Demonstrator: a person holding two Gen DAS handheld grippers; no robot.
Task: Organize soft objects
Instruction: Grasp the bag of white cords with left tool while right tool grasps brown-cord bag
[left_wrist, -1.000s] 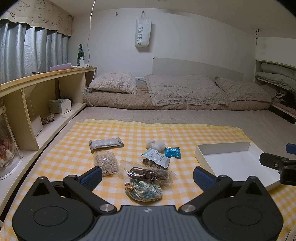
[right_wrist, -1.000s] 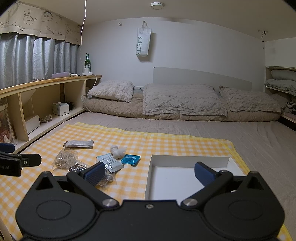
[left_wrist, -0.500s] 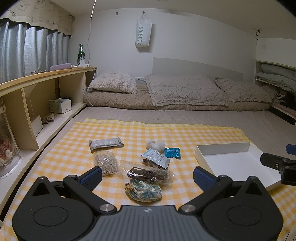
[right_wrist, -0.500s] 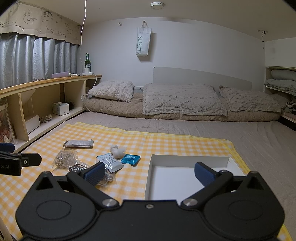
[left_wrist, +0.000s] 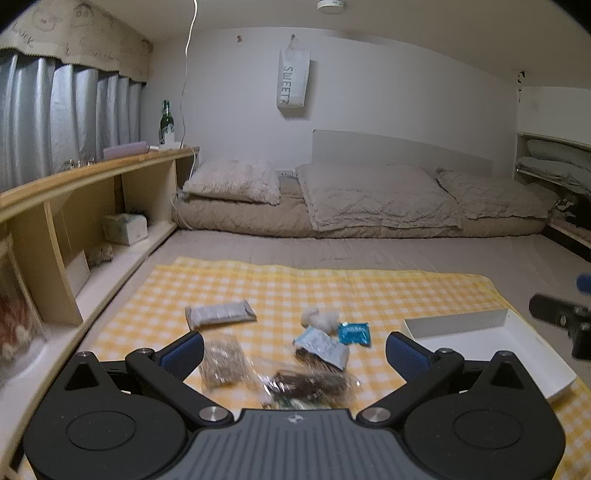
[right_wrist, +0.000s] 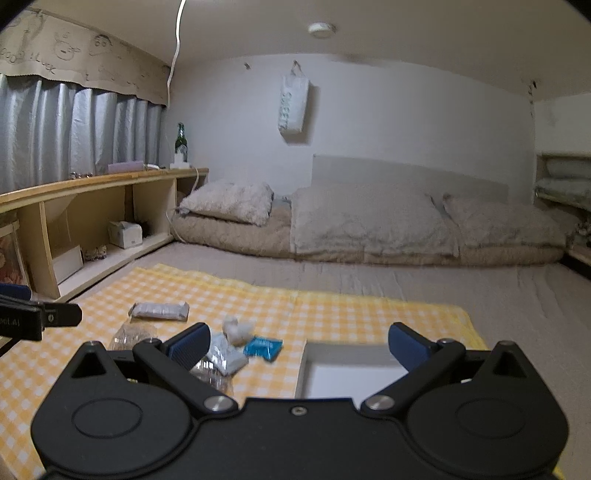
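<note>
Several small soft packets lie on a yellow checked cloth. A grey packet lies at the back left, a white cotton wad and a blue sachet further right, and a pale blue-white packet in front of them. Two clear bags, one of tan stuff and one of brown stuff, lie nearest. My left gripper hangs open over this pile. A white tray sits to the right. My right gripper is open above the tray, with nothing between its fingers.
A wooden shelf unit with a tissue box runs along the left. A mattress with pillows lies at the back. A green bottle stands on the shelf top. Grey bedding surrounds the cloth.
Both cameras have tilted upward and moved, so the pile and tray sit lower in view. Both grippers stay open and no object on the cloth has moved.
</note>
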